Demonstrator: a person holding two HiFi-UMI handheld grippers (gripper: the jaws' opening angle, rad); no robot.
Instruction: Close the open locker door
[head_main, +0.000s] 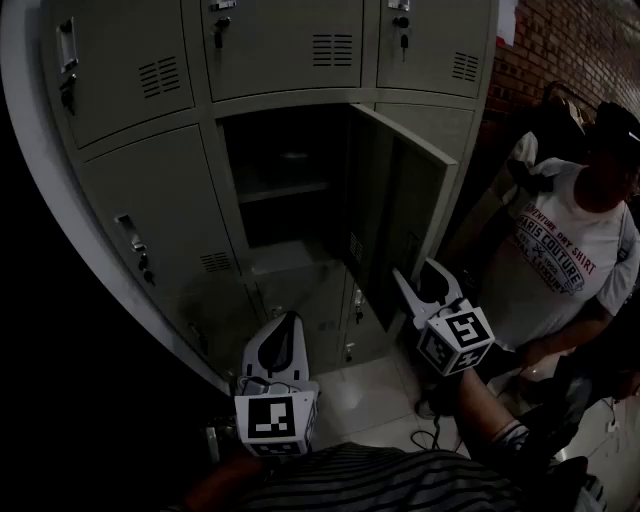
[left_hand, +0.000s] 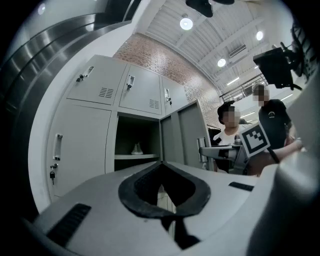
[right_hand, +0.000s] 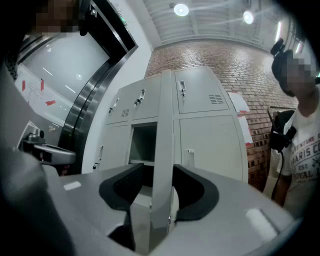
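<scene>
Grey sheet-metal locker door (head_main: 400, 215) hangs open in the bank's middle column, swung out rightward, long axis upright. Only the right gripper view gives it edge-on: the right gripper (right_hand: 159, 167) has its jaws parted and straddling the door's free edge; contact unclear. Only the left gripper view shows a small pale object (left_hand: 136, 148) on the inner shelf. The left gripper (left_hand: 161, 164) has its jaws together, empty.

Room notes. We log a red brick wall (head_main: 570, 50) at 2 o'clock in the head view. It meets a grey locker bank (head_main: 150, 200) spanning 10 to 1 o'clock. Pale tiled floor (head_main: 365, 395) lies at 6 o'clock. Round ceiling lights (left_hand: 186, 23) glow on a white ribbed ceiling (left_hand: 165, 30).
</scene>
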